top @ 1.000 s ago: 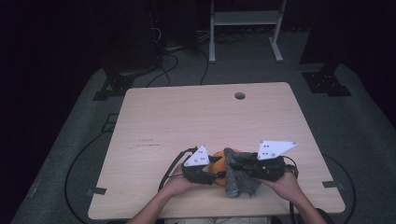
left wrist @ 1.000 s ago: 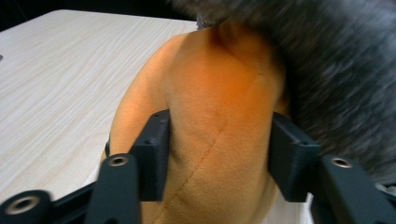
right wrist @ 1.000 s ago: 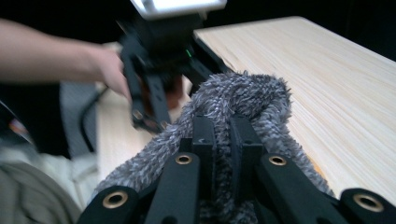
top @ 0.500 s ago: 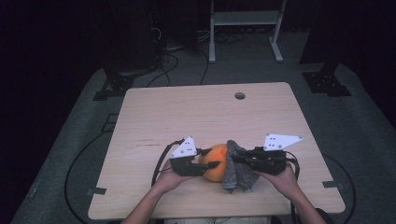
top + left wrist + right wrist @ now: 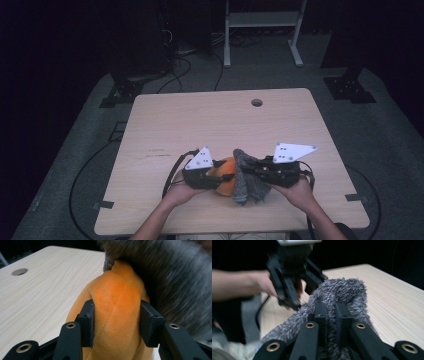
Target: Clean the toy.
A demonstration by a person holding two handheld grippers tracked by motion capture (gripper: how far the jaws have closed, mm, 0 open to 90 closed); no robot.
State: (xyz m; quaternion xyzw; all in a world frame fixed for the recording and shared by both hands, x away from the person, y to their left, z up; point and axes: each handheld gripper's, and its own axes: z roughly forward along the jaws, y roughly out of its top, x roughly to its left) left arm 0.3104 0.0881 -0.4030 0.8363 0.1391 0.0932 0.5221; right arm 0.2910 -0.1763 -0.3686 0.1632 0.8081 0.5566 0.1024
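Your left gripper [image 5: 216, 176] is clamped on the orange plush toy [image 5: 226, 176]. In the left gripper view its jaws press into both flanks of the soft body, and the plush bulges between the pads [image 5: 88, 323]. They have just been closing on it. The toy [image 5: 116, 315] sits at the near middle of the wooden table [image 5: 200, 125], just in front of you.

Your right gripper [image 5: 250, 169] has its jaws drawn almost together, pinching a fold of the grey fuzzy cloth [image 5: 247, 177]. In the right gripper view the pads [image 5: 320, 315] stand close on either side of a thin ridge of the grey pile [image 5: 339, 292]. The cloth lies against the right side of the toy and drapes over part of it; the left gripper view shows grey fur overlapping the orange top edge.

The two grippers face each other across toy and cloth, close together. Whether the toy rests on the table or is held just clear of it cannot be told.
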